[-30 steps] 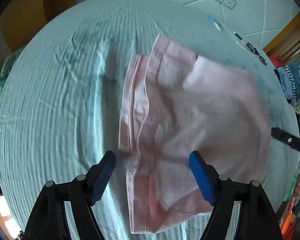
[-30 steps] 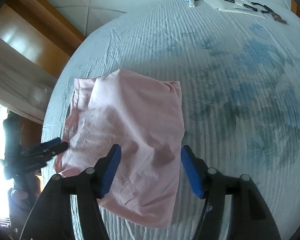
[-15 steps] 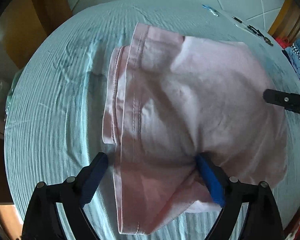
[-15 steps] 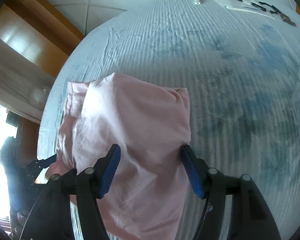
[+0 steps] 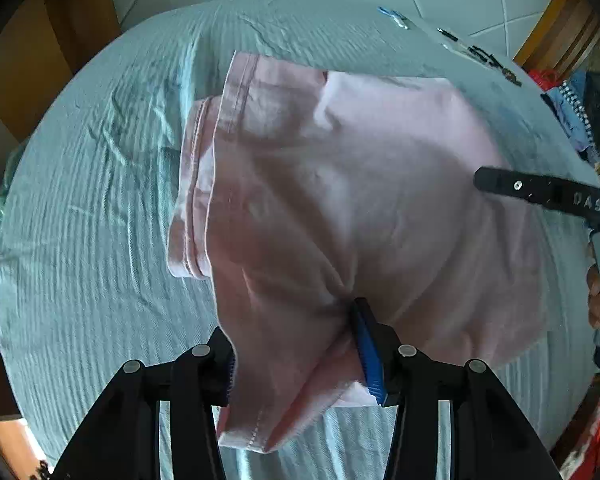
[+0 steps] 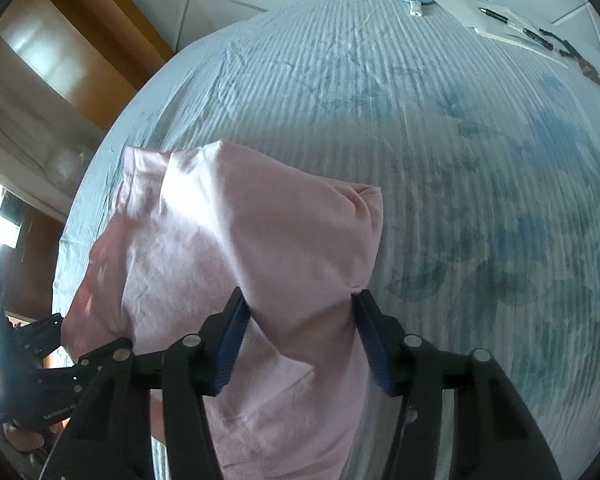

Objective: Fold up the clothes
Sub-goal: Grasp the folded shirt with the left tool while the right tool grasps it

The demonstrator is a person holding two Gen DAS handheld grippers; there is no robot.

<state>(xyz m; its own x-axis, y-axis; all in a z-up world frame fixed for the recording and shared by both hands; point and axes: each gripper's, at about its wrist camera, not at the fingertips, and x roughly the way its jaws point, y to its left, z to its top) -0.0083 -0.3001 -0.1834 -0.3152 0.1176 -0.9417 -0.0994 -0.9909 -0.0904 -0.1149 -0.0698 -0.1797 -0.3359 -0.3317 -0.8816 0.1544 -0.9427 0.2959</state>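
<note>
A pale pink garment (image 5: 340,200) lies partly folded on a light blue bedsheet (image 5: 92,240); its stitched hem runs down the left side. My left gripper (image 5: 296,356) has its blue-padded jaws around the near edge of the cloth, which bunches between them. My right gripper (image 6: 300,340) also has a bunched fold of the same pink garment (image 6: 228,248) between its blue pads, the jaws partly closed on it. The right gripper's black fingers (image 5: 540,192) show at the garment's right edge in the left wrist view.
The sheet (image 6: 460,140) has a faint blue leaf print. At the far edge lie scissors (image 6: 414,0), papers with pens (image 6: 512,24) and keys. Wooden furniture (image 6: 60,40) stands at left. Piled clothes (image 5: 572,120) sit at right.
Both grippers moved in onto the garment and their jaws narrowed from wide open to pinching the cloth. The near edge of the cloth is bunched and lifted.
</note>
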